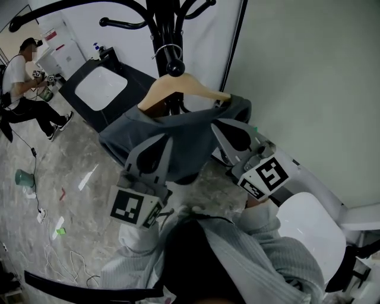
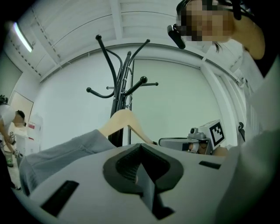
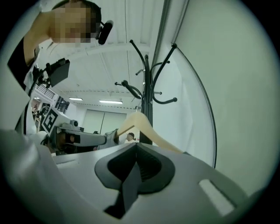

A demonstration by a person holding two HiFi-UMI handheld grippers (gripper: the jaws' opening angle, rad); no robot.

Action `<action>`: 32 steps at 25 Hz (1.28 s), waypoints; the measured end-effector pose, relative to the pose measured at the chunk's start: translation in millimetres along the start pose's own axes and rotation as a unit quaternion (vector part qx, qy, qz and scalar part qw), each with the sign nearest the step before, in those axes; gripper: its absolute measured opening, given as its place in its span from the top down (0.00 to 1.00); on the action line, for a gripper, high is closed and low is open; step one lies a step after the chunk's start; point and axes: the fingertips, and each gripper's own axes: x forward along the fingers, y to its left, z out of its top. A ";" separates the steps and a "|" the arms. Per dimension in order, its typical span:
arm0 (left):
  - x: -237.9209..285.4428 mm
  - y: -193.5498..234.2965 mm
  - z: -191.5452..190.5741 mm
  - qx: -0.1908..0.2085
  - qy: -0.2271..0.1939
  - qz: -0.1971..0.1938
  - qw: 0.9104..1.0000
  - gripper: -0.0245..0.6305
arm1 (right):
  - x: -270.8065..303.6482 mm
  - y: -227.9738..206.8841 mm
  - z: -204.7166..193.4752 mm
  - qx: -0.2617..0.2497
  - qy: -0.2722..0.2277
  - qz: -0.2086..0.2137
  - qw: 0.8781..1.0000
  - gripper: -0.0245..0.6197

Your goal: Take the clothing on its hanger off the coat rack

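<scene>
A grey garment (image 1: 190,133) hangs on a wooden hanger (image 1: 178,86), whose metal hook (image 1: 168,50) sits on the black coat rack (image 1: 163,18). Both grippers point up at the garment from below. My left gripper (image 1: 168,139) is at its lower middle edge and my right gripper (image 1: 218,124) is under its right shoulder. In the left gripper view the jaws (image 2: 140,168) are shut with nothing between them, below the hanger (image 2: 124,120) and the cloth (image 2: 65,151). The right gripper view shows the same shut jaws (image 3: 134,168) beneath the hanger (image 3: 140,122).
A white backdrop wall (image 1: 309,89) stands close on the right. A white chair (image 1: 309,231) is at the lower right. Behind the rack is a black table with a white basin (image 1: 101,86). A person (image 1: 24,77) sits at the far left. Cables (image 1: 65,255) lie on the floor.
</scene>
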 end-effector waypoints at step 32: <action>22.3 77.6 4.4 0.130 0.197 -0.260 0.936 0.71 | 45.3 -25.7 -3.4 -0.038 0.225 0.477 0.849 0.82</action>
